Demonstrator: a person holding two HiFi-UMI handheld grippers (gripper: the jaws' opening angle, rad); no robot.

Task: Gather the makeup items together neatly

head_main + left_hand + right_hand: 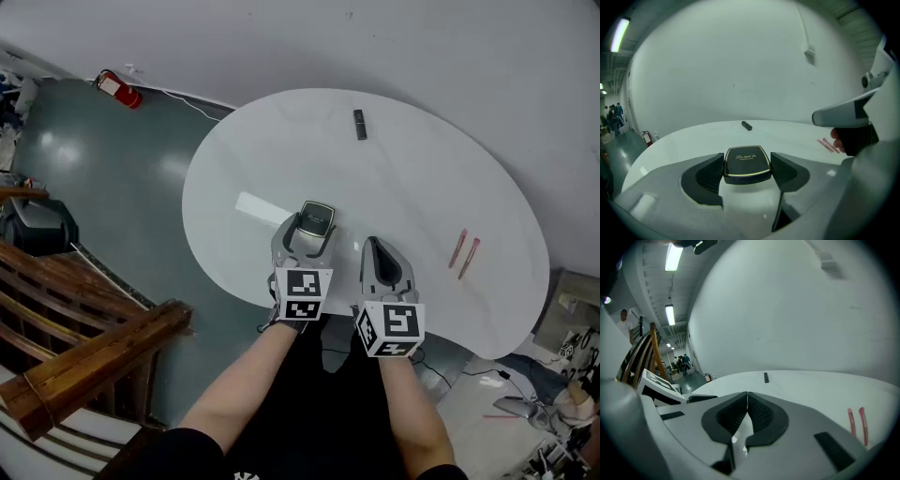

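Note:
A black powder compact (315,219) (746,164) with a gold rim sits between the pads of my left gripper (312,228) (747,172), which is shut on it near the table's front edge. My right gripper (379,249) (746,408) is shut with nothing between its pads, just right of the left one. A small dark stick-shaped item (360,124) (746,125) (766,377) lies at the far side of the white table (422,187). Two thin pink sticks (464,253) (857,423) (827,145) lie side by side at the right.
The table is rounded, set against a white wall. A wooden railing (84,352) stands at the left over a grey-green floor (112,178), where a red extinguisher (119,90) lies. Cables and clutter (553,394) lie at the lower right.

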